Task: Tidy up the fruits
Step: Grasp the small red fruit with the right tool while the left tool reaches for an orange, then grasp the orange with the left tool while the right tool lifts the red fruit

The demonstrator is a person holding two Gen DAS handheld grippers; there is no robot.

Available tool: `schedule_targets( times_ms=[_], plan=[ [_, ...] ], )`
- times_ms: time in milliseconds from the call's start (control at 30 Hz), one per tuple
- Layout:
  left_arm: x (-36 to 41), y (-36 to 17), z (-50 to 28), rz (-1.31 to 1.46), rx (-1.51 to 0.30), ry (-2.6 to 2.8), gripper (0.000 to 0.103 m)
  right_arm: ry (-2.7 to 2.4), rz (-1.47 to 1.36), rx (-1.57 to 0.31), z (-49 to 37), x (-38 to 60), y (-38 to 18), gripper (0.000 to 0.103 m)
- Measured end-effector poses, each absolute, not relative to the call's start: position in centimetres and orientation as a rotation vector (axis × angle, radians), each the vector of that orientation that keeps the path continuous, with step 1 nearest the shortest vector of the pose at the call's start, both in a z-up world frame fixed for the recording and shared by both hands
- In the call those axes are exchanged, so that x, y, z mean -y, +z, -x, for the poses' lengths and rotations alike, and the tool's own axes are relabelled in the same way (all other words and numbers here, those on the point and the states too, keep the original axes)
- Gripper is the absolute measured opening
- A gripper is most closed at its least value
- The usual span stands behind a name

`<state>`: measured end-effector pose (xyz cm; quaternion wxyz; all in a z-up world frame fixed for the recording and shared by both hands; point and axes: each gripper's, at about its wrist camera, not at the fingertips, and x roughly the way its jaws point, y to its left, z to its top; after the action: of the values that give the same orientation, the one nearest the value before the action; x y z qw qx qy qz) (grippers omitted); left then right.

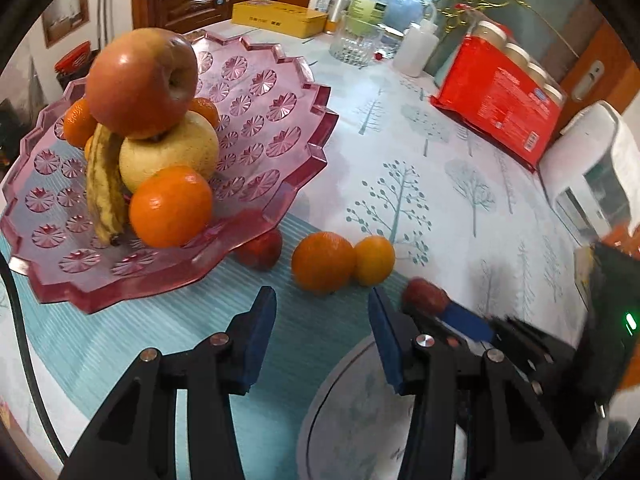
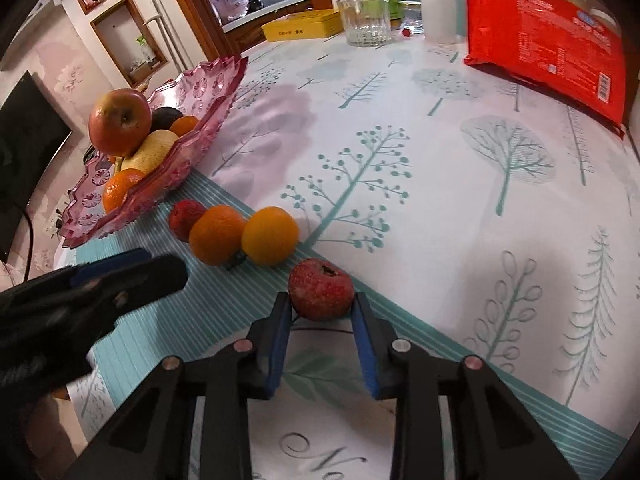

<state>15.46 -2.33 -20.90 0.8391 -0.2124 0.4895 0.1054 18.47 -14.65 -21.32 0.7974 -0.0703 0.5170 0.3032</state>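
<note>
A pink glass dish holds a red apple, a yellow pear, a banana and mandarins. On the teal mat in front of it lie a small red fruit, an orange and a yellower orange. My left gripper stands open just short of the orange, nothing between its fingers. In the right wrist view my right gripper is shut on another small red fruit, which rests on the tablecloth, blue pads against both its sides. The left gripper shows blurred at the left there.
At the back of the table stand a red package, a drinking glass, a white squeeze bottle and a yellow box. A white appliance sits at the right edge. A black cable runs down the left.
</note>
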Motion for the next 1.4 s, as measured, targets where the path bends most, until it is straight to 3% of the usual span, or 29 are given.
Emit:
schedule_targets(
  times_ms=[300, 833, 1400],
  plan=[
    [2.6, -22.6, -17.4, 0.511, -0.990, 0.337, 0.037, 0.633, 0.110, -1.108, -18.3, 16.2, -21.4, 0.031],
    [1.6, -22.6, -19.4, 0.543, -0.929, 0.401, 0.035, 0.615, 0.067, -1.105, -18.4, 17.6, -21.1, 0.031],
    [2.0, -21.1, -13.5, 0.495, -1.025, 0.238, 0.034, 0.613, 0.052, -1.061, -16.7, 17.6, -18.6, 0.031]
  ],
)
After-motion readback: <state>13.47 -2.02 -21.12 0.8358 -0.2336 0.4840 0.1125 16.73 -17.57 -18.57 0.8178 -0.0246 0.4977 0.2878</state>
